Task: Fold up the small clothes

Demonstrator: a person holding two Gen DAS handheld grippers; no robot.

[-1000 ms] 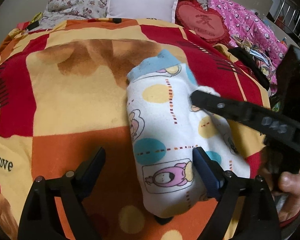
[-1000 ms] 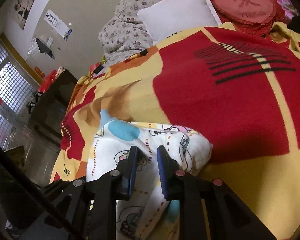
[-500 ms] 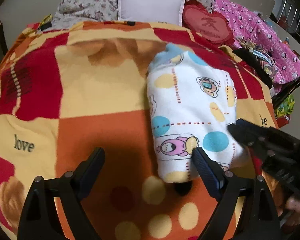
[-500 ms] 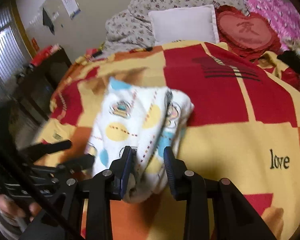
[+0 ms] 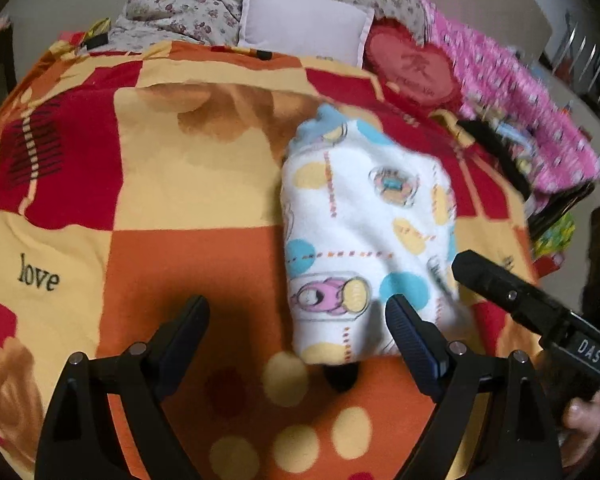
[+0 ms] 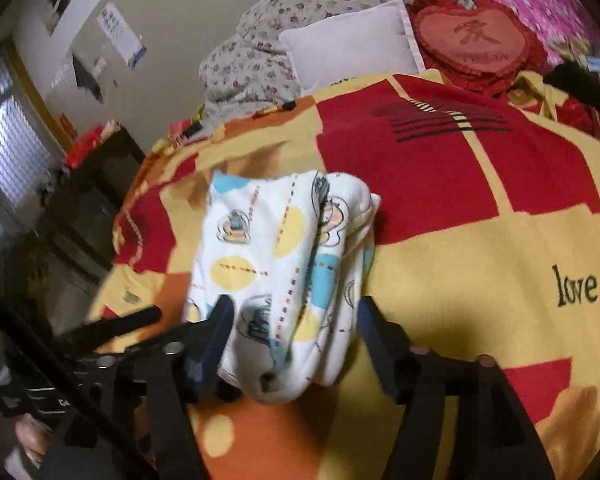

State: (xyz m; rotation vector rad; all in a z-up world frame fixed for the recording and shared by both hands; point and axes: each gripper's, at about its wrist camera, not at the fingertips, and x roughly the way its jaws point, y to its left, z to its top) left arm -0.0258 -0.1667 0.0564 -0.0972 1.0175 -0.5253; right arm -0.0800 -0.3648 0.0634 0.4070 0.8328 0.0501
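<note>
One small white garment (image 5: 364,248) with yellow and blue dots and cartoon pictures lies folded into a thick bundle on the bed blanket (image 5: 188,184). In the left wrist view, the left gripper (image 5: 296,316) has its fingers spread wide apart and holds nothing; the bundle sits just ahead of them, with its near edge beside the right-hand finger. In the right wrist view, the right gripper (image 6: 292,320) also has its fingers spread, one on each side of the near end of the garment (image 6: 284,256), and they do not seem to pinch it. The folding of this piece looks almost done, so the step in hand is most likely letting go of the finished bundle. The next move probably calls for pulling both grippers straight back so that no finger catches the cloth and opens the folds, or for a soft press on top to make it flatter. There are two grippers, one folded garment, and one blanket with red, orange and yellow squares. Far beyond the fingers there is one white pillow (image 5: 304,24), one red heart cushion (image 5: 412,68), one flowery quilt (image 5: 188,4) and one pink cover (image 5: 512,92).
</note>
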